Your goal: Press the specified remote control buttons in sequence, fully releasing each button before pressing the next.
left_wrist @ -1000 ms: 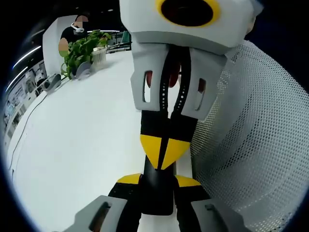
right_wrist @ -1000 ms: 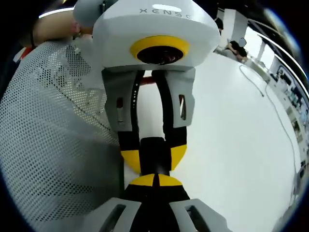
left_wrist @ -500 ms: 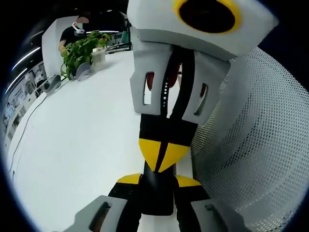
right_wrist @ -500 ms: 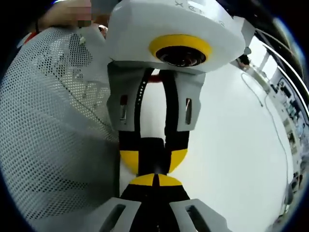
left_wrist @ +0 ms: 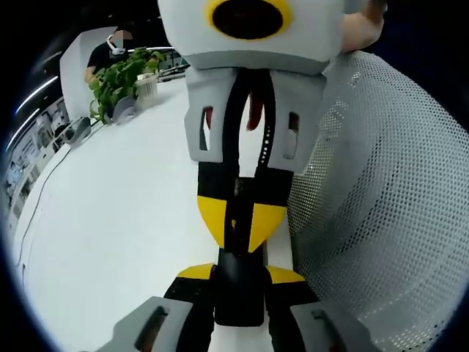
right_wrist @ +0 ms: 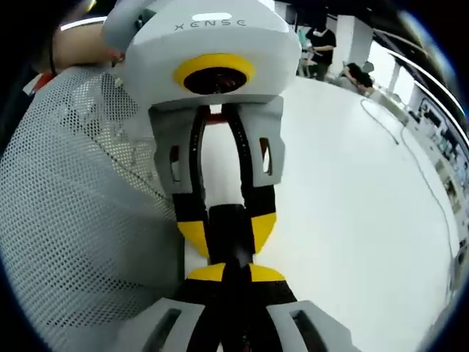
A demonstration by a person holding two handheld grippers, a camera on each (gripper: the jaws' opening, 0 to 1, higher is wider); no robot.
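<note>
White tabletop (left_wrist: 110,235), potted plant (left_wrist: 117,77) at far edge, left gripper (left_wrist: 238,275) clamping black remote (left_wrist: 238,293), right gripper (left_wrist: 242,227) jaws together above it

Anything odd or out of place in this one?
Nothing looks spilled or damaged. The left gripper is shut on the black remote; the right gripper meets it head-on, jaws closed. A white mesh basket crowds beside them on the white table.

White and grey shells, black arms, yellow-and-black tips on the left hand-held gripper (left_wrist: 240,273) and the right hand-held gripper (right_wrist: 233,275). Black remote control (left_wrist: 238,292). Plain white counter (left_wrist: 117,220). White mesh (left_wrist: 381,220), dotted all over with small holes. Green leaves on the plant (left_wrist: 117,77).
</note>
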